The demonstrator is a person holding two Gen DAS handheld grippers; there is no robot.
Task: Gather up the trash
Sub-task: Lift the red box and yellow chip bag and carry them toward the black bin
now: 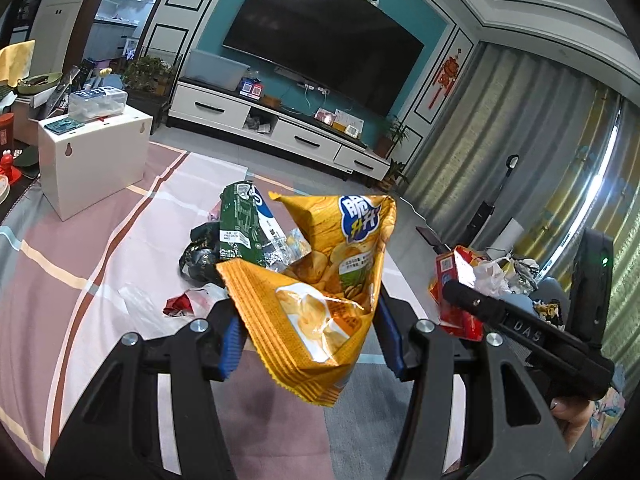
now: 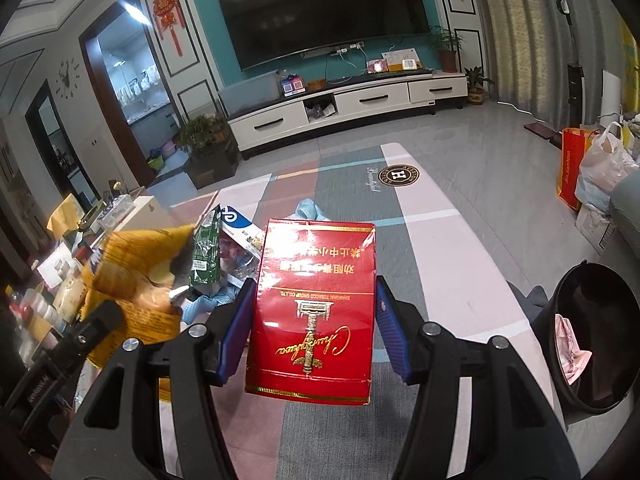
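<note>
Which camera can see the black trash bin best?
The right wrist view. The round black plastic trash bin sits at its right edge, open mouth showing, with some pink crumpled paper inside. The left wrist view does not show the bin at all; its right side holds only the other tool and clutter.

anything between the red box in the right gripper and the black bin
Nothing visible. The red box is held in the right gripper; the black bin sits to its right, mouth open, with only bare mat between.
</note>
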